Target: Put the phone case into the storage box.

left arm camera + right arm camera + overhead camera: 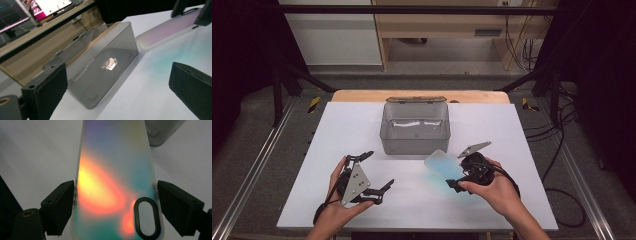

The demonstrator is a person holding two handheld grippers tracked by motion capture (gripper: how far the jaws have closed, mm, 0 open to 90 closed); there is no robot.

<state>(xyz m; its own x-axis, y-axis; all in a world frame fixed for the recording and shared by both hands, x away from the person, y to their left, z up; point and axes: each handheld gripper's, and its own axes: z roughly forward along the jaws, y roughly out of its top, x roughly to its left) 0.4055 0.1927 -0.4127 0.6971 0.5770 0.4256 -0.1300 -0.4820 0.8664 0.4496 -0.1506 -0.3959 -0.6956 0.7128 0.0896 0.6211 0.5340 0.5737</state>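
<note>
White tabletop (337, 150), bounded by dark curtains and a wooden bench behind, carries a smoky translucent plastic box (414, 130) with its hinged lid thrown back; in the left gripper view the box (105, 65) stands near the jaws with its front wall facing me. My right gripper (462, 176) is clenched on the long edges of a frosted iridescent phone case (443, 165), and the right gripper view shows both black pads pressed against the sides of the case (112, 177) near its oval camera cut-out, the free end pointing toward the box corner. I hold the case off the table, just in front of the box's right front corner and tilted up toward it. My left gripper (379, 172) hangs released over bare table, left of the case, with nothing between its jaws. To do the step well, I judge that I should raise the case above the rim, align its long axis with the box's length, and lower it flat before letting go; the left gripper can steady the wall if the light box slides. A grip this near one end may let the far end droop and catch the rim.
</note>
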